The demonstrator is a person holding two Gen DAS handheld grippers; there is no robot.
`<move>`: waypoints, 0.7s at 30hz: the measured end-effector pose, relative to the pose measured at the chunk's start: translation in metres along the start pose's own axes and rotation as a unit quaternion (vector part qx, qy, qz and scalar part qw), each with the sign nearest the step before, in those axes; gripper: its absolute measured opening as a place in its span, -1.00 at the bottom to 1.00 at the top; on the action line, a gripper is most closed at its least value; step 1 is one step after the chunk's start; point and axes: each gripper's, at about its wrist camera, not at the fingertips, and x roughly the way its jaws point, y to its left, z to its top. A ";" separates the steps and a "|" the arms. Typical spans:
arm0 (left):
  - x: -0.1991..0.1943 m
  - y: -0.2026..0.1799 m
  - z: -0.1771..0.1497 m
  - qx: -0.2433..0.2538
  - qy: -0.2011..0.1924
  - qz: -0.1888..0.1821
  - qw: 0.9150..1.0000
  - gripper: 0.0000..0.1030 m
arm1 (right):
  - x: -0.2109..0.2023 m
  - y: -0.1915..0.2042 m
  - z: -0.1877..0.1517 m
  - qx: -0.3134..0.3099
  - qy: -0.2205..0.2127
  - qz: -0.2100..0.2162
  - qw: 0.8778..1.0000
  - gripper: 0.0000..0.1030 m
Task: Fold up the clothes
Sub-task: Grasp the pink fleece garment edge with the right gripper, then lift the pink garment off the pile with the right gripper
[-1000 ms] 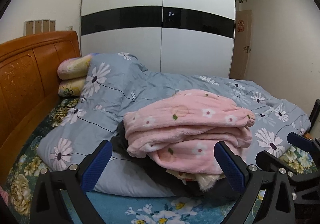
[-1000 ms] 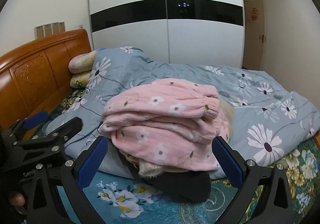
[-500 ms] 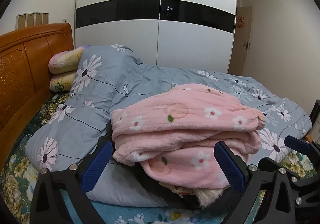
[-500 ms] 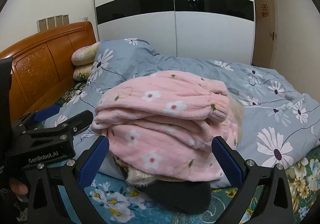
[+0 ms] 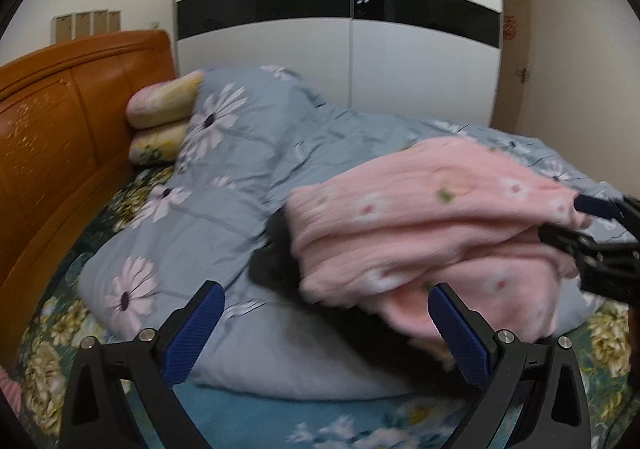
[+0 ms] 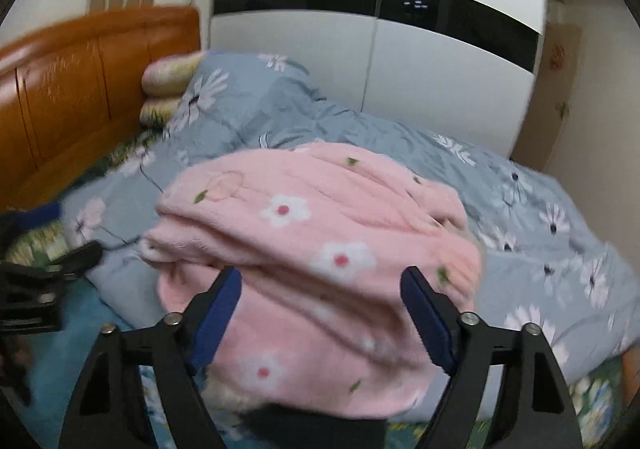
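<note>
pink fleece (image 6: 320, 249) heaps on the duvet (image 5: 224, 185) near the bed's front edge; left gripper (image 5: 326, 323) and right gripper (image 6: 320, 305) gape wide, empty. better pinch one top hem only.

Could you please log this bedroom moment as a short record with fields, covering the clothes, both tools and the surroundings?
setting: bed with blue-grey floral duvet, orange wooden headboard, white wardrobe
garment: pink floral fleece, bunched on the duvet over a dark garment
left tool: open, empty, left of the pile
right tool: open, empty, at the pink fleece
pillows: two stacked by the headboard
</note>
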 end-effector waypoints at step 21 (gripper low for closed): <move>-0.100 0.054 -0.036 -0.087 -0.013 -0.067 0.994 1.00 | -0.178 -0.023 0.065 0.001 -0.110 -0.152 0.982 -0.93</move>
